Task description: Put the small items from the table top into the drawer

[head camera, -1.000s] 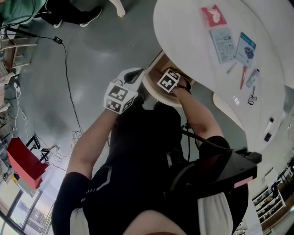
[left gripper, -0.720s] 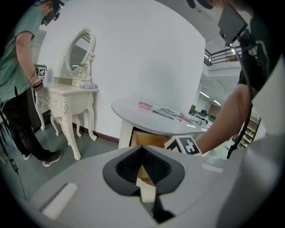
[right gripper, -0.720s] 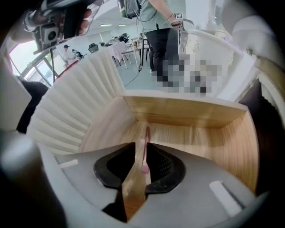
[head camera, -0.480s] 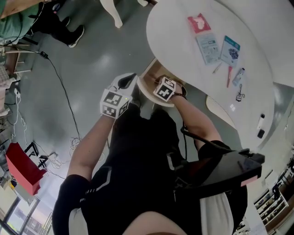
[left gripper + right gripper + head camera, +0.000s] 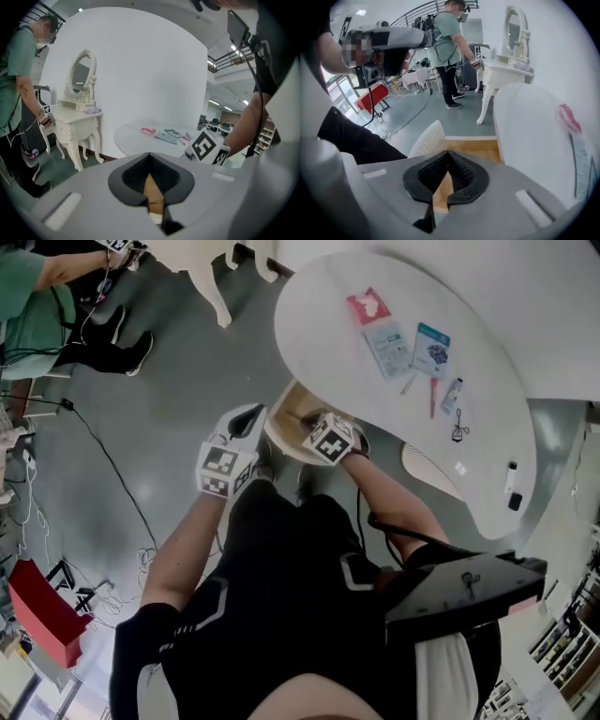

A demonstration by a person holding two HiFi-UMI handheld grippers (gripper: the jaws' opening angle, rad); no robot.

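Right claw (image 5: 446,154), jaws closing together on nothing, poised over the open drawer (image 5: 284,426). Left claw (image 5: 150,157) likewise together and empty. Small items (image 5: 405,343) lie well apart on the counter (image 5: 319,306). Likely risk: the flat packets give the pads no edge, so they slide instead of lifting.

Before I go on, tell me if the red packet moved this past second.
No. The red packet keeps its spot beside the pale packet on the table; the camera shifted.

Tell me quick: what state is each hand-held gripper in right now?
Left hand-held gripper: closed, nothing held.
Right hand-held gripper: jaws closing, pads already together, nothing between them.
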